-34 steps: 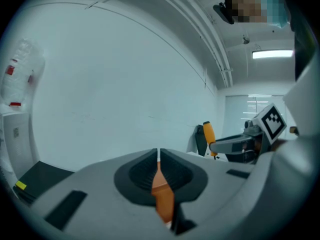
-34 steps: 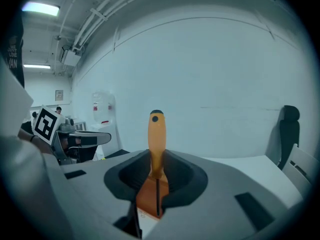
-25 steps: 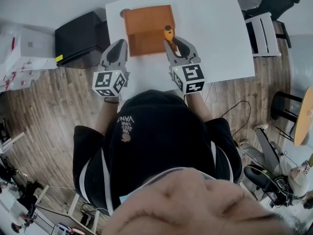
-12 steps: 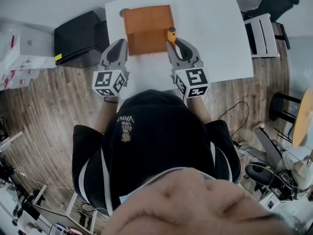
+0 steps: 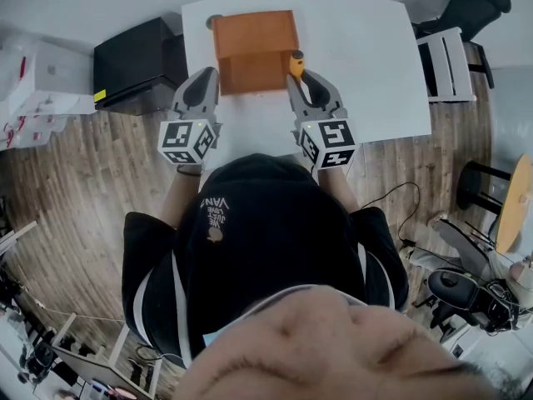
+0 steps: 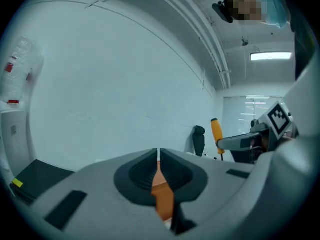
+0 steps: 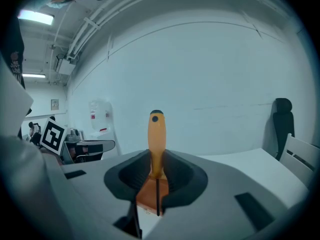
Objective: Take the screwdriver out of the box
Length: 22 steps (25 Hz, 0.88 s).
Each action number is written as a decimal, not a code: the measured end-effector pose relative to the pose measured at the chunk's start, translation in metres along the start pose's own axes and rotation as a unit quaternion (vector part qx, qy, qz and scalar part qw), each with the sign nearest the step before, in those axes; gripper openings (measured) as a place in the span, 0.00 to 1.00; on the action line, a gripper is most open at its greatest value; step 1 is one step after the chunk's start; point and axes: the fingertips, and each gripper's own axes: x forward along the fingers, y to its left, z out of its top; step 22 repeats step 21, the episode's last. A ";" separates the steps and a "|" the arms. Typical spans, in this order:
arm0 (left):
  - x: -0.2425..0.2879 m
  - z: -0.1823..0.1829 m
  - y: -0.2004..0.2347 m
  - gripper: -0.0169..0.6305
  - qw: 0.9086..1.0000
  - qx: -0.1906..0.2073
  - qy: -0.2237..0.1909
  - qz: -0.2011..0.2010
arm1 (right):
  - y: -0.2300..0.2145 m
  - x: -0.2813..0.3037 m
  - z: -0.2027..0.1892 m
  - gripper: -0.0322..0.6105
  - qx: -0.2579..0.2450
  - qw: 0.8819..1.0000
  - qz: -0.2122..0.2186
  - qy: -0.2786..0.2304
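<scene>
Shifted slightly rightward, screwdriver (image 7: 156, 134) stands upright, handle up, clamped by right hand-held gripper (image 7: 156, 171).

One white table (image 5: 366, 57) carries one orange box (image 5: 254, 44) near its far edge. There is one screwdriver (image 7: 156, 139), and two grippers: left gripper (image 5: 204, 77), right gripper (image 5: 300, 77). One black cabinet (image 5: 137, 57) stands off the table's left edge.

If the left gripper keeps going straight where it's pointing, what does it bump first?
Probably the orange box, showing right beyond the left gripper's shut tips, though depth is unclear.
</scene>
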 end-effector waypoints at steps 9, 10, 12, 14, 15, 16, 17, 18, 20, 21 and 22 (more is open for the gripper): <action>0.001 -0.001 0.000 0.07 1.000 -0.001 0.000 0.002 | 0.001 0.001 0.002 0.19 0.001 1.000 0.004 -0.002; 0.000 -0.001 0.000 0.07 1.000 -0.001 0.000 0.002 | 0.001 0.001 0.002 0.19 0.001 1.000 0.004 -0.002; 0.000 -0.002 0.001 0.07 1.000 -0.002 0.001 0.003 | 0.001 0.001 0.001 0.19 0.001 1.000 0.005 -0.001; -0.001 -0.002 0.001 0.07 1.000 -0.003 0.002 0.005 | 0.001 0.002 0.000 0.19 0.001 1.000 0.006 0.000; -0.001 -0.002 0.002 0.07 1.000 -0.003 0.002 0.006 | 0.001 0.002 0.001 0.19 0.001 1.000 0.007 0.001; -0.001 -0.001 0.002 0.07 1.000 -0.004 0.003 0.007 | 0.001 0.002 0.001 0.19 0.001 1.000 0.008 0.001; -0.001 -0.001 0.002 0.07 1.000 -0.004 0.003 0.007 | 0.001 0.002 0.001 0.19 0.001 1.000 0.008 0.002; -0.001 -0.001 0.002 0.07 1.000 -0.004 0.003 0.008 | 0.001 0.002 0.001 0.19 0.001 1.000 0.009 0.002; -0.001 -0.001 0.002 0.07 1.000 -0.003 0.003 0.008 | 0.000 0.002 0.001 0.19 0.000 1.000 0.010 0.003; -0.001 -0.001 0.002 0.07 1.000 -0.003 0.004 0.008 | 0.000 0.003 0.001 0.19 0.000 1.000 0.010 0.003; -0.001 -0.001 0.002 0.07 1.000 -0.003 0.004 0.008 | 0.000 0.003 0.001 0.19 0.000 1.000 0.010 0.003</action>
